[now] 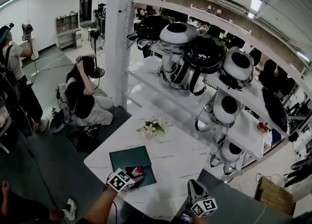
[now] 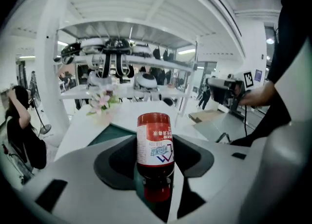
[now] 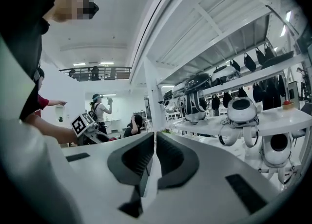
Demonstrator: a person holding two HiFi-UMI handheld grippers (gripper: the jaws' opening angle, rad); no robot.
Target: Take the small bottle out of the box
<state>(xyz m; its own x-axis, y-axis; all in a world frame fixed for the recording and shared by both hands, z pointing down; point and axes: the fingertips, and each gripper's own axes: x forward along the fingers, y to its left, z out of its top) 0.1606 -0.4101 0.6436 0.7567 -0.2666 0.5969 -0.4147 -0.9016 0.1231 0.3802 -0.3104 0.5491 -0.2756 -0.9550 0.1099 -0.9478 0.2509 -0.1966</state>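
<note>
Small bottle (image 2: 155,149): dark w/ red ends and a white label, print upside down in the left gripper view. It's pinched btwn the jaws of the left gripper (image 2: 155,138), over the box's (image 1: 127,158) near right corner. Box: flat, dark green, lies on the white table (image 1: 181,165).

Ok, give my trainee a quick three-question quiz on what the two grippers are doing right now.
1. True or false: the jaws of the right gripper are wide apart.
2. What is clamped in the left gripper? A a cup; B a small bottle; C a pen.
3. Fill the gap: the flat box on the white table is dark ___.
Key: 1 false, the jaws are together with nothing between them; 2 B; 3 green.
</note>
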